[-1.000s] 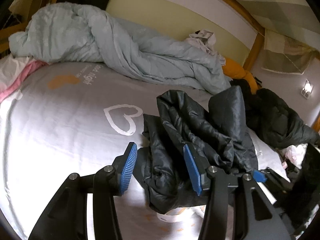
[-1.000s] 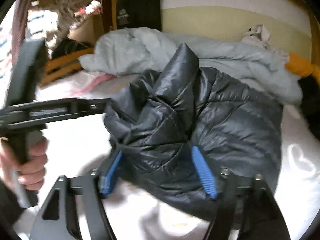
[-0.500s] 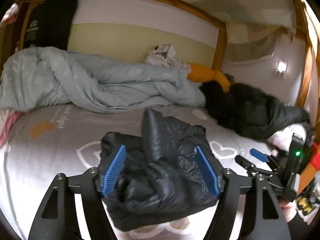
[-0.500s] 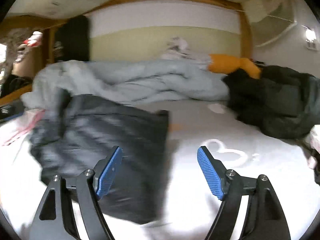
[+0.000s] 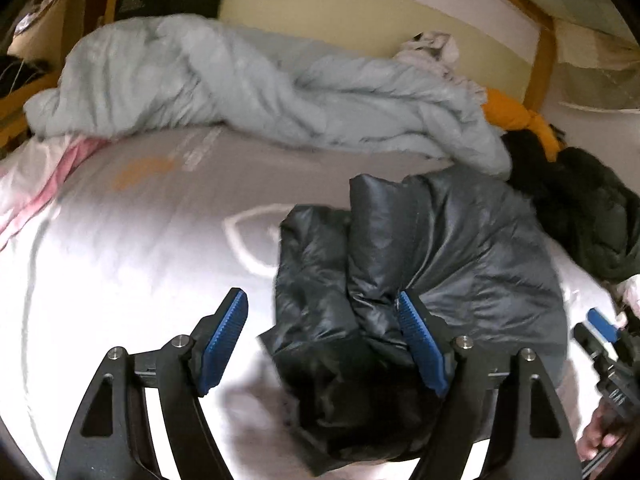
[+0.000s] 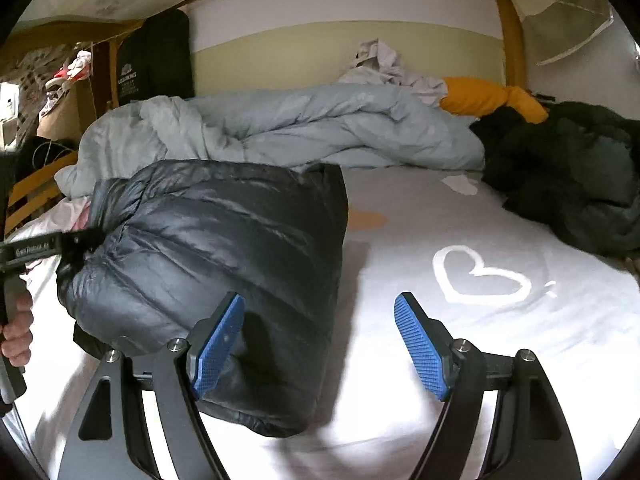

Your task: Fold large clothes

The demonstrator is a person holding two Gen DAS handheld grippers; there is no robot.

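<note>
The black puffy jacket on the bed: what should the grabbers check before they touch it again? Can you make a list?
1. Left gripper open: ok; its jaws have just been opening, jacket edge between them, pads not pressing.
2. Right gripper open and empty: ok.
3. Black puffy jacket resting on the bed sheet: ok.
4. Jacket folded neatly: not ok, bunched and lumpy.
5. Clear of the blue duvet: cannot tell, far edge looks close.
6. Room on the sheet beside it: ok.
</note>
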